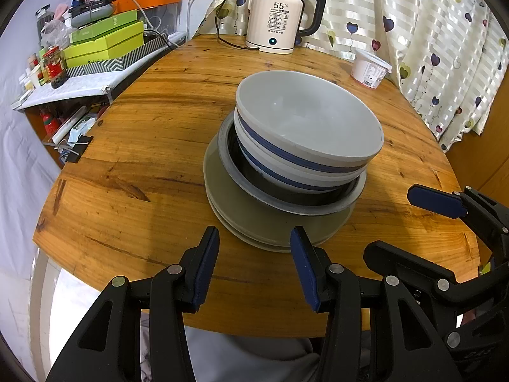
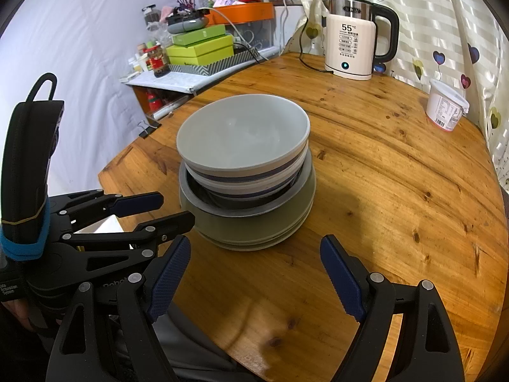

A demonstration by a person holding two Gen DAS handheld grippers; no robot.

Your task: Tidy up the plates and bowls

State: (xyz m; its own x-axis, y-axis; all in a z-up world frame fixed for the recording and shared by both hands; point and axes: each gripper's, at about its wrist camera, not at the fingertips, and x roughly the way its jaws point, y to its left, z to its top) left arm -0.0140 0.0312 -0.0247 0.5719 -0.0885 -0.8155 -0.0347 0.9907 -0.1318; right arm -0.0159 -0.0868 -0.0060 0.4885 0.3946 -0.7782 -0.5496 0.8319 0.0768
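Left hand-held gripper [image 1: 254, 264] half open, empty, right hand-held gripper [image 2: 254, 278] wide, empty, both just short of stacked bowls [image 1: 305, 127] on plates [image 1: 254, 219] mid surface [image 1: 143, 159], binder clip [image 2: 147, 130] clear only from right view.

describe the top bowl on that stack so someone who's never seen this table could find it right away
On the round wooden table, one pile of dishes stands near the middle, in front of the white kettle. The top bowl is the uppermost piece, pale grey and empty. Unlike the flat greenish plates at the bottom, it is deep, with a dark blue band outside.
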